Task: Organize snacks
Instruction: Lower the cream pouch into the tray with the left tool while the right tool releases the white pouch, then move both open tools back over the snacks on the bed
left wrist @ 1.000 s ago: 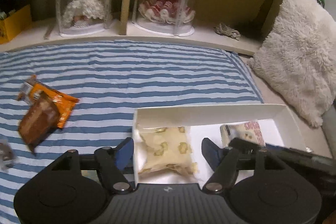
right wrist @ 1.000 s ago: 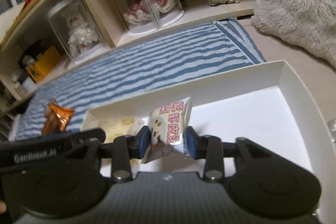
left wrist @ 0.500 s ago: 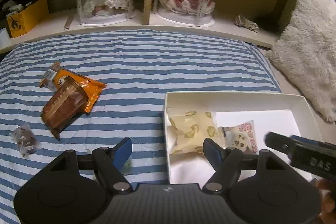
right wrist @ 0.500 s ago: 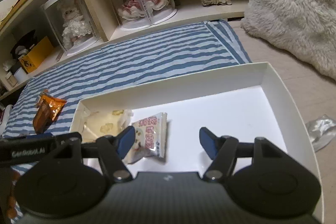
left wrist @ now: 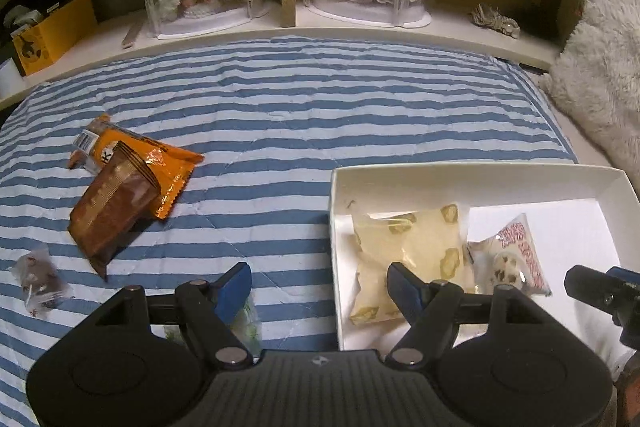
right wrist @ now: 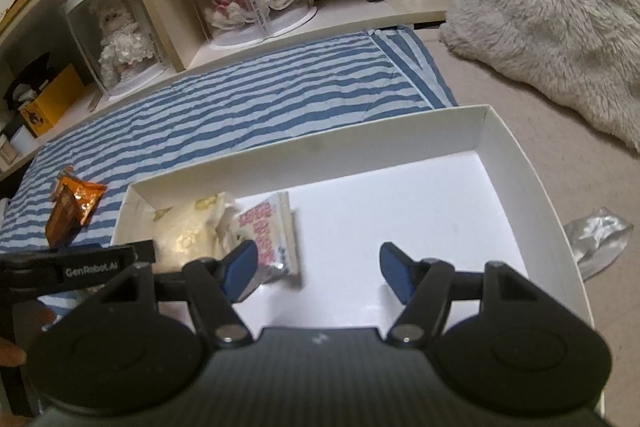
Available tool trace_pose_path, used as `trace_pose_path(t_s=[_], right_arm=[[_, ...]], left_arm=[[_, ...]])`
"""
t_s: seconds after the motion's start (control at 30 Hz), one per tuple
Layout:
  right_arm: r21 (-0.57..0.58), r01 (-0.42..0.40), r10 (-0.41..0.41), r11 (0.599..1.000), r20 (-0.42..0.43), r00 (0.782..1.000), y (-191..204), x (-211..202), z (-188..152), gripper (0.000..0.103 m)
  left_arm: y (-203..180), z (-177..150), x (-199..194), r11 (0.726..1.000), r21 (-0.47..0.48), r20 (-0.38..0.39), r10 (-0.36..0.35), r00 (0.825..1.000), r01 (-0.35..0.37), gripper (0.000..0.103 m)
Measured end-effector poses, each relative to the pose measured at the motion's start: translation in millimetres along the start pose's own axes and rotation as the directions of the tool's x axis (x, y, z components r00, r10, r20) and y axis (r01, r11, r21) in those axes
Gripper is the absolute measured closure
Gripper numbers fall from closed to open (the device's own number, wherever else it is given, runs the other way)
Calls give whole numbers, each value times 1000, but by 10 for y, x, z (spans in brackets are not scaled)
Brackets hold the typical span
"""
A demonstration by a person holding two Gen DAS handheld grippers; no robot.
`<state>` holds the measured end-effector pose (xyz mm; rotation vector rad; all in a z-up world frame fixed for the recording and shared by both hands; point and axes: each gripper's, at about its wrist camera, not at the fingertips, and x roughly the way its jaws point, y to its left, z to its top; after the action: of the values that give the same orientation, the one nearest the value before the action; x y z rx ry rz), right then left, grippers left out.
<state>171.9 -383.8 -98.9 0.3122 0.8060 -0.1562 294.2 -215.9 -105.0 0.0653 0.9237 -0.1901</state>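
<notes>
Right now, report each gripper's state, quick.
Left gripper: open, holding nothing.
Right gripper: open, holding nothing.

Blanket (left wrist: 320, 115): blue and white stripes
Box (right wrist: 512, 147): plain white
Left packet (left wrist: 412, 243): pale cream, yellow-olive motifs
Right packet (left wrist: 516, 255): white, pink-red lettering
Wrapper (left wrist: 168, 167): orange
Wrapper over it (left wrist: 112, 211): brown
Cushion (right wrist: 552, 7): off-white

Readable: "GenRobot.AI" in white on the left claw's black body (right wrist: 76, 269). Pink print on the white packet (right wrist: 272, 239), illegible.
</notes>
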Motion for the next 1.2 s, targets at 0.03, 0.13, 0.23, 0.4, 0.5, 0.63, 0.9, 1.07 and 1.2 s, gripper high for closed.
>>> trace_pose_path(t_s=[0.03, 0.13, 0.23, 0.4, 0.5, 0.63, 0.9, 1.07, 1.2], right_arm=[[-5, 2, -2, 1000, -1, 1000, 5, 4, -5, 30], [-18, 11, -11, 1000, -1, 1000, 20, -8, -17, 30], [-27, 17, -17, 999, 4, 1000, 31, -30, -23, 30], [-63, 23, -22, 998, 18, 1000, 46, -129, -59, 30], [-81, 34, -32, 996, 27, 999, 66, -213, -91, 29], [-94, 46, -43, 994, 40, 998, 85, -331, -127, 26], [-83, 77, -73, 994, 47, 996, 106, -583, -197, 11], [-87, 88, -83, 992, 59, 995, 137, -698, -254, 1], [-100, 109, -100, 989, 89, 991, 195, -820, -300, 1]], left_arm=[[10, 0, -8, 1000, -6, 3, -3, 1000, 3, 27], [37, -7, -44, 1000, -17, 6, -13, 1000, 13, 27], [46, -25, -112, 1000, -15, 9, -17, 1000, 17, 27], [57, -80, -288, 1000, -1, 15, -26, 1000, 26, 21], [43, -125, -426, 999, 13, 22, -33, 999, 32, 20], [33, -193, -592, 999, 30, 29, -39, 999, 38, 17], [65, -323, -890, 998, 52, 49, -32, 998, 29, 6], [126, -390, -1049, 998, 54, 66, -36, 997, 33, 0], [184, -427, -1152, 999, 41, 70, -35, 997, 32, 0]])
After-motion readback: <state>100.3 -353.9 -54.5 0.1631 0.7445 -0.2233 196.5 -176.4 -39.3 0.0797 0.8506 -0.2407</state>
